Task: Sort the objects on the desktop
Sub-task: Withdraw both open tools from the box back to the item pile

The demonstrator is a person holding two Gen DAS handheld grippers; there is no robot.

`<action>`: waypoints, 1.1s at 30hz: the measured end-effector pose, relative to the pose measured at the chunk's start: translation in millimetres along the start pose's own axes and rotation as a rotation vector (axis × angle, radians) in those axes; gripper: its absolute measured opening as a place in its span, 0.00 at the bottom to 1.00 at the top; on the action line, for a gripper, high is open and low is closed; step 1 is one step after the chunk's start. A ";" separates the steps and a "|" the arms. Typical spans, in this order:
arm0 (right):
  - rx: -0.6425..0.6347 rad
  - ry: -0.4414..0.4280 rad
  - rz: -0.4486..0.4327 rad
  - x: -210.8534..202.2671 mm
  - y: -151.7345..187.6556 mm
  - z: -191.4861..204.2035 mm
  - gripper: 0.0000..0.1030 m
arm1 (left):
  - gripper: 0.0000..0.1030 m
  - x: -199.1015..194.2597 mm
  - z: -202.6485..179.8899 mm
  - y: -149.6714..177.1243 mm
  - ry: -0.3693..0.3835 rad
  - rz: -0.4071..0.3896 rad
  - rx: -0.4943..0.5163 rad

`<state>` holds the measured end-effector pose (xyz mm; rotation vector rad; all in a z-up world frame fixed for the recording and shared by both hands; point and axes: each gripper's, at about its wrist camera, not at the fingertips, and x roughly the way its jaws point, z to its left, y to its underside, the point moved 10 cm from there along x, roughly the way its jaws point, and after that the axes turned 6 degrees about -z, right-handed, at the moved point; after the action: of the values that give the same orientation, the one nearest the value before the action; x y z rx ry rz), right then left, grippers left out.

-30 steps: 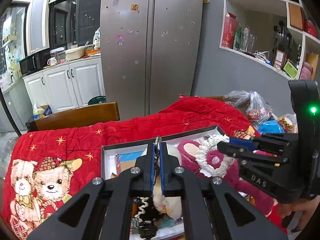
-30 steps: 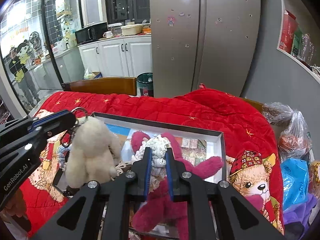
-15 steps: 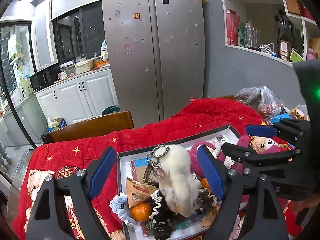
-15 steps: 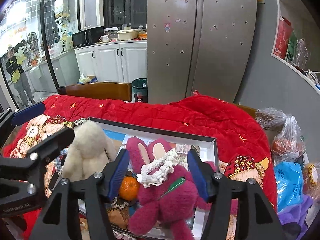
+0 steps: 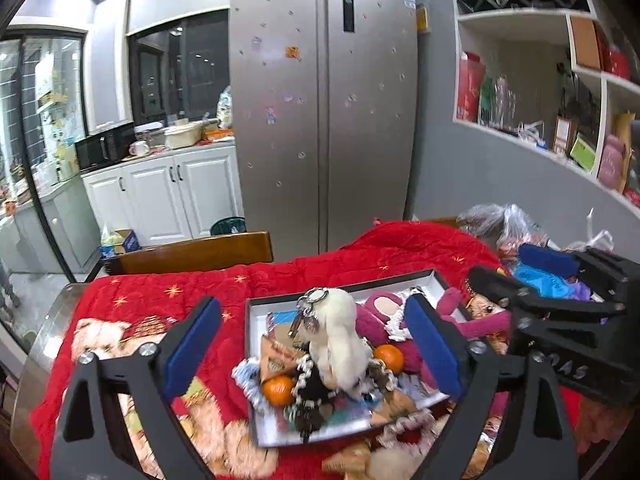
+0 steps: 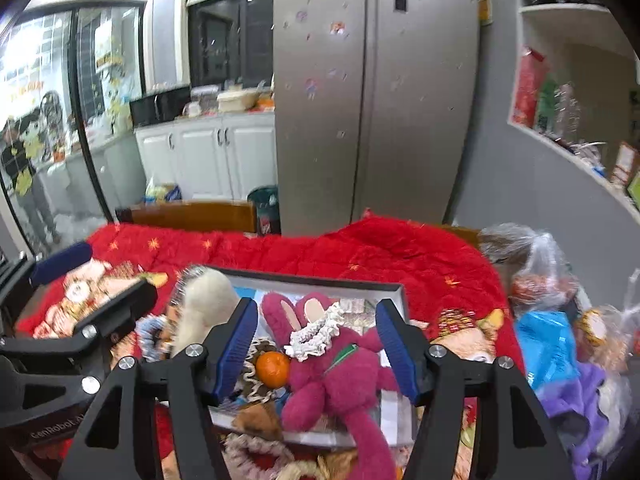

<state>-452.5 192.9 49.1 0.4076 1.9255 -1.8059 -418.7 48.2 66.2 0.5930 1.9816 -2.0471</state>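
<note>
A grey tray [image 5: 340, 295] [image 6: 312, 280] on the red quilt holds a white plush keychain [image 5: 340, 336] [image 6: 204, 304], a pink plush rabbit with a white scrunchie [image 6: 336, 364] [image 5: 384, 312], two oranges [image 5: 278, 390] [image 6: 273, 368], scrunchies and packets. My left gripper [image 5: 316, 344] is open above the tray, with the white plush between its fingers, untouched. My right gripper [image 6: 316, 344] is open above the pink rabbit, apart from it. Each gripper shows at the edge of the other's view.
A red quilt with bear prints [image 5: 132, 320] covers the table. Plastic bags and plush items [image 6: 552, 328] pile at the right. More soft items [image 5: 384, 456] lie in front of the tray. A wooden chair back [image 5: 192, 252] stands behind the table, then a fridge [image 5: 324, 120].
Both grippers were shut on the white plush and the pink rabbit a second ago. They opened, left both toys in the tray, and have drawn back and up.
</note>
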 end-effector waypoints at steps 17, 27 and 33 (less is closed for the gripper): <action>-0.019 0.109 -0.260 -258.7 35.4 41.5 0.90 | 1.00 -238.1 9.8 81.6 -0.108 -0.133 -0.121; -0.041 0.080 -0.111 -256.4 145.2 43.3 0.90 | 1.00 -273.4 -9.8 140.1 -0.075 -0.064 -0.115; -0.027 0.070 -0.118 -260.9 147.3 40.5 0.90 | 1.00 -269.2 -15.3 135.9 -0.077 -0.060 -0.122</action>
<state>-150.3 191.9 58.6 0.3596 2.0582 -1.8597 -117.6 25.1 62.2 0.4280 2.0846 -1.9347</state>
